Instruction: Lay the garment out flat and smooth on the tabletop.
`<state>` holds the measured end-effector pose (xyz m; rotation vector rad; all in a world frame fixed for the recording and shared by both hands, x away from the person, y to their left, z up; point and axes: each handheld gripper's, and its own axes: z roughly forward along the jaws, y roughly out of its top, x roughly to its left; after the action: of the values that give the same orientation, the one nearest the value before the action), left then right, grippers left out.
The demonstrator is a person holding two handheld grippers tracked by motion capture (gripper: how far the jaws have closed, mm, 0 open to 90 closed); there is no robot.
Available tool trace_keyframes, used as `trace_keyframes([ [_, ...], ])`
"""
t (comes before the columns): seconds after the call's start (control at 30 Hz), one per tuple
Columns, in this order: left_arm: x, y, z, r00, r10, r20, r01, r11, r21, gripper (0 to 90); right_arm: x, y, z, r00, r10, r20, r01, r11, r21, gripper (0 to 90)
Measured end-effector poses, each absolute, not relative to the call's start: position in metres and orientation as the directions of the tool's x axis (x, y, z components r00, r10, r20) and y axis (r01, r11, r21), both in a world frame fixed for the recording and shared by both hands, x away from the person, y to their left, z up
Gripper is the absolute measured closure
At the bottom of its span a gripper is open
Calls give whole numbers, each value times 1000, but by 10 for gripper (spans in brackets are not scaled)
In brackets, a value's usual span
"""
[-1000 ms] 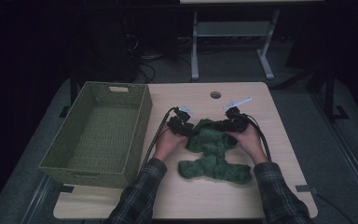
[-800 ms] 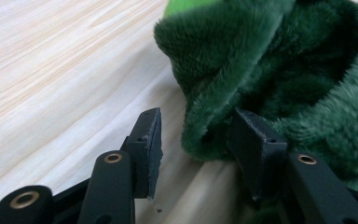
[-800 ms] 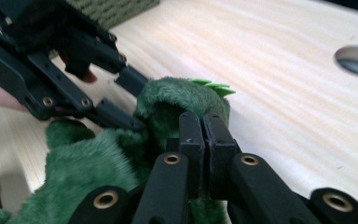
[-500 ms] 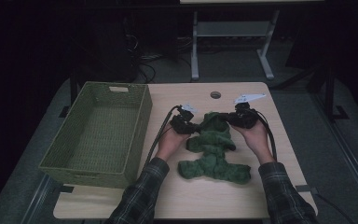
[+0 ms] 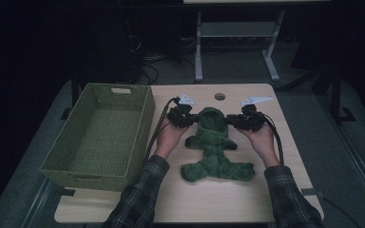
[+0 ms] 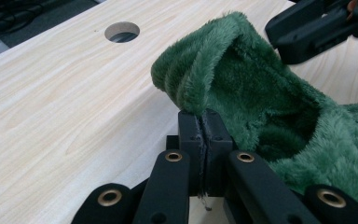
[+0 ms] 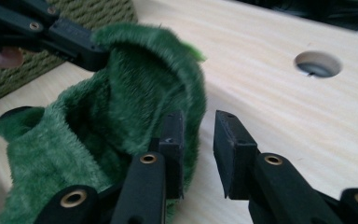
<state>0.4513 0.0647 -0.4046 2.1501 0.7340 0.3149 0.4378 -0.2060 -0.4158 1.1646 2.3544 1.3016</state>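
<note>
A green fleece hooded garment [image 5: 216, 154] lies flat on the wooden table [image 5: 247, 199], legs toward the person. Its hood [image 6: 242, 79] is lifted between the two grippers. My left gripper [image 6: 204, 116] is shut on the hood's left edge; in the high view the left gripper [image 5: 190, 118] sits at the hood's left side. My right gripper [image 7: 198, 123] is at the hood's right edge [image 7: 186, 84]. Its jaws have just been opening and stand apart, with the fleece resting against one jaw and bare table showing in the gap. In the high view the right gripper [image 5: 232, 121] faces the left one.
A green woven basket [image 5: 123, 87] stands empty on the table's left side, close to the left forearm. A round cable hole [image 5: 219, 96] lies just beyond the hood. Bare tabletop extends in front of the garment's legs and to the right.
The bunched garment has been drawn out toward the far edge and its hood raised. The left hand rose with the hood edge gripped. The right jaws parted from the fleece.
</note>
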Motion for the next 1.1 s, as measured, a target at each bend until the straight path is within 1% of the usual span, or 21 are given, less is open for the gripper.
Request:
trace_keyframes([
  [0.13, 450, 64, -402, 802, 597, -24, 386, -487, 783, 887, 440, -200, -419, -663, 729, 170, 544, 313, 779, 671],
  [0.17, 449, 63, -402, 802, 597, -21, 383, -487, 785, 887, 441, -199, -421, -657, 736, 162, 546, 317, 776, 678],
  [0.23, 450, 64, -401, 801, 598, -22, 384, -485, 785, 887, 443, -198, -423, -653, 737, 173, 558, 314, 768, 704],
  [0.27, 450, 64, -401, 800, 599, -23, 385, -484, 786, 887, 444, -197, -425, -654, 736, 175, 564, 320, 761, 738],
  [0.3, 450, 65, -401, 800, 600, -19, 384, -487, 784, 887, 444, -197, -427, -653, 735, 183, 576, 325, 750, 798],
  [0.33, 450, 65, -402, 798, 602, -16, 385, -489, 783, 887, 444, -196, -428, -655, 735, 175, 576, 336, 745, 840],
  [0.4, 451, 69, -402, 790, 613, -7, 383, -484, 787, 886, 443, -199, -427, -651, 744, 150, 569, 348, 745, 853],
  [0.47, 452, 74, -402, 776, 631, 3, 383, -476, 791, 885, 442, -204, -424, -643, 753, 139, 555, 333, 762, 852],
  [0.57, 454, 78, -411, 770, 638, -11, 400, -469, 788, 886, 443, -214, -422, -639, 753, 157, 548, 303, 779, 860],
  [0.63, 455, 77, -420, 769, 639, -8, 407, -480, 777, 886, 444, -213, -429, -644, 750, 150, 557, 326, 764, 863],
  [0.7, 456, 75, -432, 765, 644, -17, 421, -479, 770, 885, 443, -212, -442, -639, 755, 146, 571, 339, 748, 865],
  [0.8, 457, 71, -448, 783, 623, 7, 413, -527, 742, 883, 444, -214, -465, -622, 761, 185, 617, 331, 714, 869],
  [0.83, 458, 70, -452, 789, 614, 19, 410, -549, 729, 883, 444, -214, -465, -622, 761, 185, 617, 331, 714, 869],
  [0.93, 459, 67, -460, 794, 608, 25, 411, -566, 714, 880, 445, -216, -475, -612, 766, 195, 638, 333, 695, 870],
  [0.97, 460, 66, -462, 797, 603, 27, 412, -576, 706, 877, 445, -217, -476, -610, 767, 198, 634, 322, 703, 869],
  [1.0, 461, 66, -465, 794, 607, 22, 421, -576, 701, 858, 445, -219, -477, -605, 770, 202, 635, 314, 705, 835],
  [1.03, 461, 66, -465, 794, 607, 22, 421, -576, 701, 822, 445, -219, -477, -605, 770, 202, 635, 314, 705, 835],
  [1.07, 462, 67, -465, 787, 616, 13, 431, -565, 703, 822, 444, -219, -476, -605, 772, 194, 632, 318, 707, 778],
  [1.1, 462, 68, -463, 784, 621, 5, 439, -559, 703, 758, 444, -220, -475, -608, 770, 194, 631, 320, 707, 739],
])
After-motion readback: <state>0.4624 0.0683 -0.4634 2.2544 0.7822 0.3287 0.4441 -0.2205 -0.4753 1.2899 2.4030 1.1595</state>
